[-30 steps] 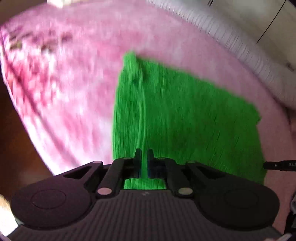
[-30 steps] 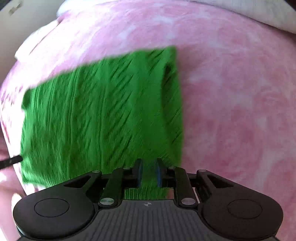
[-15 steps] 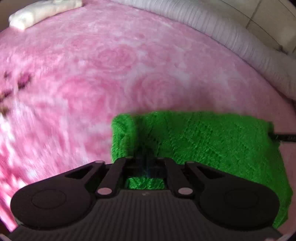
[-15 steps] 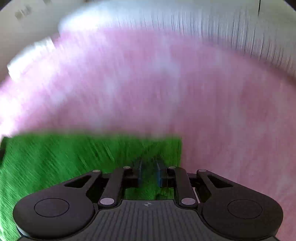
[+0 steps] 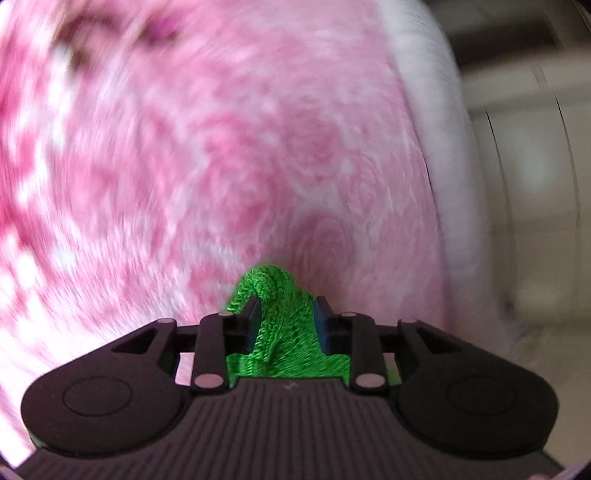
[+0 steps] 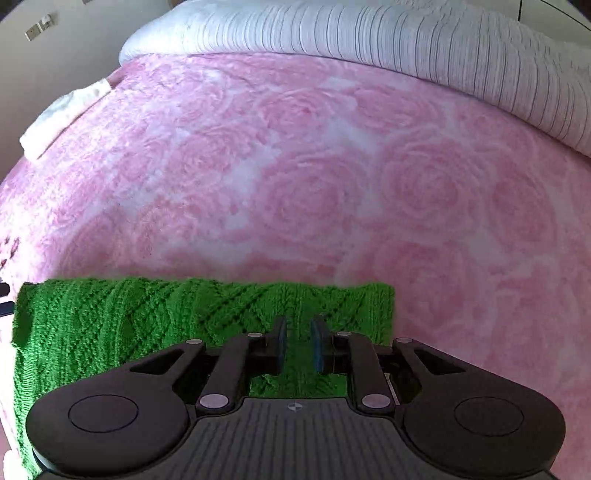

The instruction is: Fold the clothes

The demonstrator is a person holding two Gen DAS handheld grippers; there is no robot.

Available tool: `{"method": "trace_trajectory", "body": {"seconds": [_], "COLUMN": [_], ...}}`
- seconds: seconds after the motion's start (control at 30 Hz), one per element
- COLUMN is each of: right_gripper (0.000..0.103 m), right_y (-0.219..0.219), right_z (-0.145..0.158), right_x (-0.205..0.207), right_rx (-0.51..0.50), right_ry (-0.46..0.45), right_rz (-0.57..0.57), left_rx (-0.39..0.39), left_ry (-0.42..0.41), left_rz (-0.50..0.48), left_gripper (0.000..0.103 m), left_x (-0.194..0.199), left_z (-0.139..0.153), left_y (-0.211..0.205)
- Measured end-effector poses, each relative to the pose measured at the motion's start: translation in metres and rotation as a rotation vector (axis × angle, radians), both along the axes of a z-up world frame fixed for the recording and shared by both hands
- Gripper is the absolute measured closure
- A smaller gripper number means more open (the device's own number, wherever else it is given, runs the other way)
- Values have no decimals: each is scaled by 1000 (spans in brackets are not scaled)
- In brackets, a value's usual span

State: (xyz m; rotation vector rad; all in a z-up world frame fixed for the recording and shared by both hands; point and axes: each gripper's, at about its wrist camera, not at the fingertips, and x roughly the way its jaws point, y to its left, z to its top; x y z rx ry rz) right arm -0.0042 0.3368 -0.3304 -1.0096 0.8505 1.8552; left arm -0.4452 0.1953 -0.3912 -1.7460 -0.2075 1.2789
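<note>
Green cable-knit wool, a bright knitted garment, lies as a low band on the pink rose-patterned plush blanket, its straight far edge turned towards the white ribbed bolster that runs along the blanket's far side. A second ago the same garment spread out as one broad sheet well towards the bolster; half a second ago it had already shrunk to a shorter strip. Now only a narrow band shows, so I judge that the edge away from the bolster has been carried over onto the rest and one fold has gone in.

At the garment's right end, the right gripper has its blue-padded fingers slightly apart, with knit lying between and below them. I cannot tell whether they pinch it. In the left wrist view, which is smeared by motion, the left gripper has its fingers wider apart than half a second ago, when they sat close together. A peaked bunch of the knit stands loosely between them, so it looks to be letting go at the garment's left end. If so, the fold is being set down, and whether another fold follows cannot be told.

No brand, label or legible writing shows. Each gripper body carries only a small round mark, too small to read.
</note>
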Motion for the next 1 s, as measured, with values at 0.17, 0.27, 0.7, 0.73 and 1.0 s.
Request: {"method": "trace_trajectory", "body": {"seconds": [0.17,0.27,0.7,0.73,1.0], "right_gripper": [86,86,86,86,85], "right_y": [1,2,24,24,21], "right_z": [-8,-10,-27,-28,-27], "right_x": [1,4,-9,-10,-11], "right_rx": [-33,-39,-68,-69,-55], "right_ry": [-16,-23,-88,-90,-90], "right_rz": [-43,-70,-66,-65,-67], "left_rx": [-17,-12,161,169,123], "left_ry": [-189,-235,706,590,143], "left_rz": [114,137,-400,-372,-119], "left_gripper": [78,85,103,103,103], "left_x": [-11,-12,24,16,-2], "left_z": [-34,-44,32,30,7], "left_y": [4,3,32,31,15]}}
